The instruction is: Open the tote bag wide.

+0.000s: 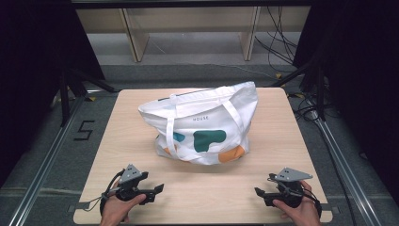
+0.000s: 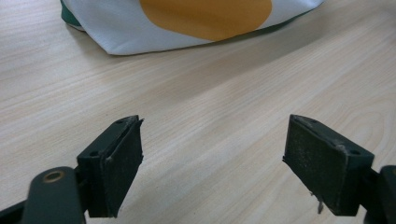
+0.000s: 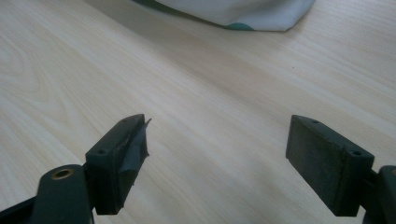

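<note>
This looks like a lab or recording studio rather than a home. A plain pale wooden table [image 1: 282, 141] stands alone on grey floor [image 1: 42, 132] — metal rails [image 1: 42, 169] run along both sides, and black curtains [image 1: 28, 42] close off left and right. Loose cables [image 1: 277, 37] trail behind — near bare wooden shelving frames [image 1: 136, 37]. A taped "5" [image 1: 83, 130] marks the floor.
</note>
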